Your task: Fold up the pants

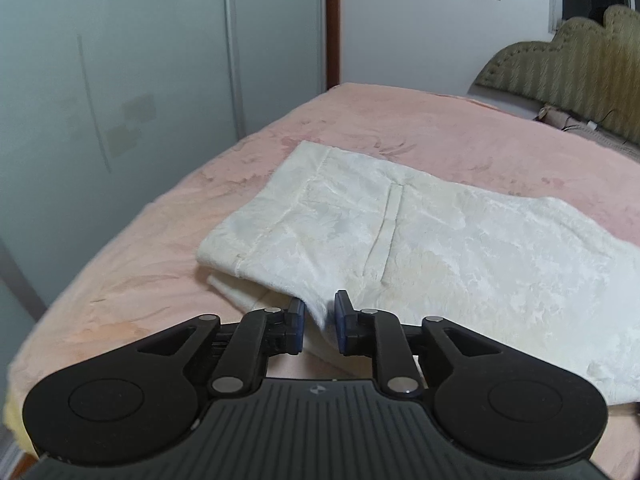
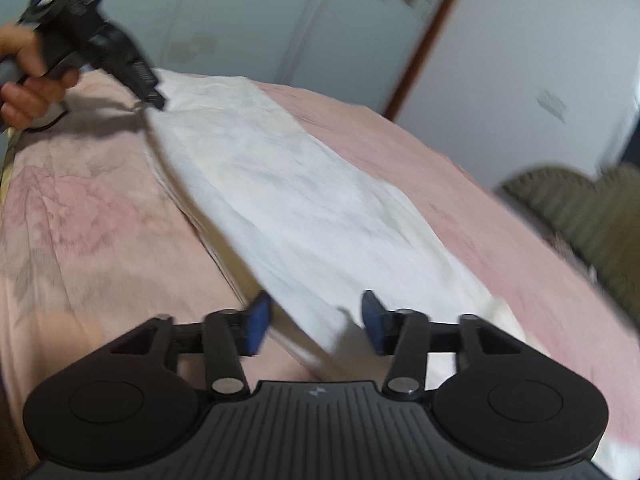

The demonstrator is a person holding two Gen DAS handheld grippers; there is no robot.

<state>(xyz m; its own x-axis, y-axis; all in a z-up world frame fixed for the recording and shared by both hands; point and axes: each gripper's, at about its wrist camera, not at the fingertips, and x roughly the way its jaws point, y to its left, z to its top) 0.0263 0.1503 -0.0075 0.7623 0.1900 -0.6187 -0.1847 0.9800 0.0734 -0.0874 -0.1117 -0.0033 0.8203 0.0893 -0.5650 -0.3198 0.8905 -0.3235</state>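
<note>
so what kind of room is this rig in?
Most likely a bedroom: white pants lie on a bed with a pink bedspread, a padded headboard behind it, and frosted sliding doors, perhaps a wardrobe.

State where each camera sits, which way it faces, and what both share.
Left wrist: behind the left tongs, low over the bed, facing the pants; cloth lies between the blue pads.
Right wrist: behind the right tongs, open, looking along the pants toward the left tongs and the hand.
Shared: pants, bed.
</note>
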